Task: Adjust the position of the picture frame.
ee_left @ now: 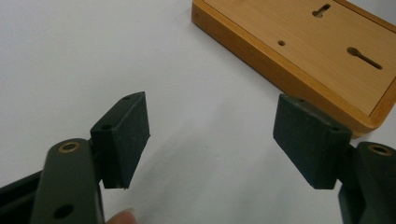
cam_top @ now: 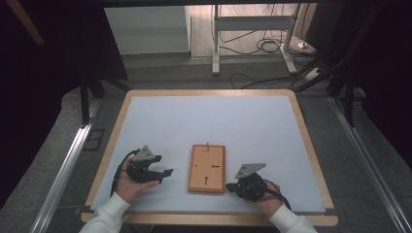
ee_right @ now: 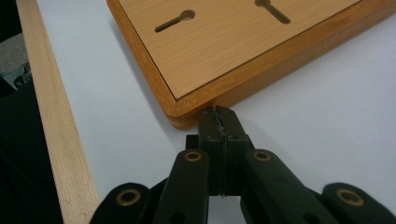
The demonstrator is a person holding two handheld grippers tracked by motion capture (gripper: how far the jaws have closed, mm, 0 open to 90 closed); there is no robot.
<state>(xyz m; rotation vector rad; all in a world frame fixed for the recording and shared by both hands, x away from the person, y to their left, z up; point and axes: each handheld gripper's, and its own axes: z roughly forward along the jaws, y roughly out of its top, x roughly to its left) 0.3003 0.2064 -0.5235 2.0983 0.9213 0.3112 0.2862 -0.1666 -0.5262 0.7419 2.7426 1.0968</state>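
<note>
From the high view, there was one wooden board (cam_top: pixel 207 168) lying flat on the white table (cam_top: pixel 209 121), near the person's edge and about in the middle. There were two grippers and two hands in white sleeves. The left gripper (cam_top: pixel 164 173) sat to the left of the board, a little apart from it, with its jaws pointing toward the board and spread wide with nothing between them. The left hand (cam_top: pixel 127 183) held it low over the table. The right gripper (cam_top: pixel 229 186) sat at the board's near right corner, and the right hand (cam_top: pixel 268 196) held it low too. In the left gripper view, the two black jaws stood far apart over bare white table. The board (ee_left: pixel 322 51) lay ahead and to the right, not touching them, and it showed two keyhole slots and one small round hole. In the right gripper view, the right gripper (ee_right: pixel 220 122) had its two jaws pressed tight together with nothing held, and the tips touched the rounded corner of the board (ee_right: pixel 224 51). Two keyhole slots showed there, and one wooden table edge (ee_right: pixel 56 140) ran along the left.
</note>
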